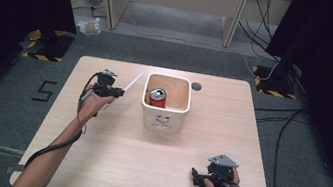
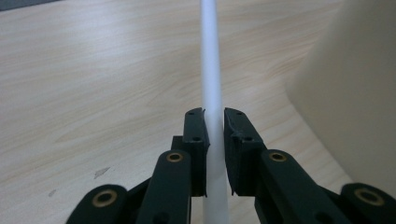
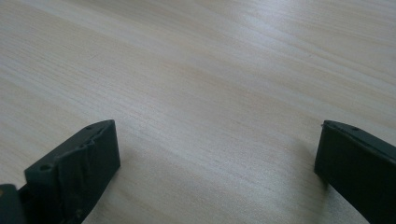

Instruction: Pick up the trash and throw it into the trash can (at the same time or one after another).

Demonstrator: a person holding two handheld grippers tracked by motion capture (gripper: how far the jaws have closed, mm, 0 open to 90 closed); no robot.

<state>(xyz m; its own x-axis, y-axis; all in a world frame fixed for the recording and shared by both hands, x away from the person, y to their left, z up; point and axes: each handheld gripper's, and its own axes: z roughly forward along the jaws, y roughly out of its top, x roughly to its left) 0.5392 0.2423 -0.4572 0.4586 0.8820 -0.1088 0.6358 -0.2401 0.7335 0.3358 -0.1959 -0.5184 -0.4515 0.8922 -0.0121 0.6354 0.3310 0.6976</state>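
Pinching a thin white straw [image 2: 211,79] between its two black jaws, the left gripper [image 2: 214,122] holds it near one end, so most of the straw's length runs out ahead, unsupported, toward the cream tub [image 1: 163,119]; in the high view the straw [image 1: 132,82] slants up and away from the left gripper [image 1: 115,90] at the table's left side, its far tip just short of the tub's rim. The likely trouble is slip or swing: a smooth round straw held so near its end could twist between the pads or droop, and the free tip could then knock the tub's rim rather than clear it; squeezing harder would probably flatten it. Inside the tub stands a red can [image 1: 157,97], upright, which takes up room the tip might need. The right gripper [image 1: 198,175] rests low on the wooden table [image 1: 115,151] near its front right corner, well apart from the tub, its jaws spread wide on nothing; it blocks nothing here.
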